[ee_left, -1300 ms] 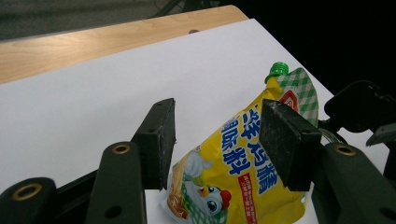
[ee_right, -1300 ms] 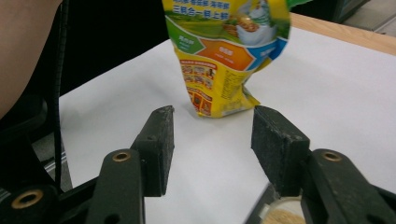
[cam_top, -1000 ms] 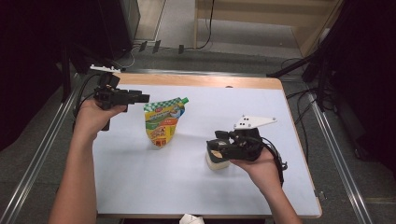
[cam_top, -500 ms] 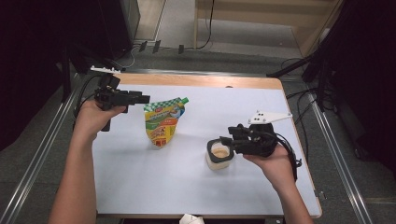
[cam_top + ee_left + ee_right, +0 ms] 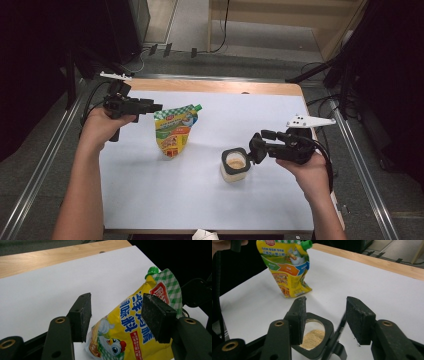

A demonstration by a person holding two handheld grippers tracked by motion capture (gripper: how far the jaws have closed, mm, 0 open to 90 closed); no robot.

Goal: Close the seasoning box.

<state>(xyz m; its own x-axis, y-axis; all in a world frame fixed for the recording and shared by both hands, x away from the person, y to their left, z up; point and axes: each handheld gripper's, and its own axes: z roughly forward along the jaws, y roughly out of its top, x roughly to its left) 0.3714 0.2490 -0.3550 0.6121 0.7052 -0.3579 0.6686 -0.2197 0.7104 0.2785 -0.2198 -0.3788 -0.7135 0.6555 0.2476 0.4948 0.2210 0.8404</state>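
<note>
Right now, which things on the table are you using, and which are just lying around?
In use:
yellow stand-up sauce pouch with green cap
small square jar of tan powder with open black lid
left gripper
right gripper

Lying about:
white crumpled scrap at the table's near edge

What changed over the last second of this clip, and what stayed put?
The right gripper drew back off the jar toward the table's right side; its jaws now stand open beside the jar's flipped-up lid, leaving the powder inside uncovered. The left gripper, jaws open, the yellow pouch and the jar kept their places.
</note>
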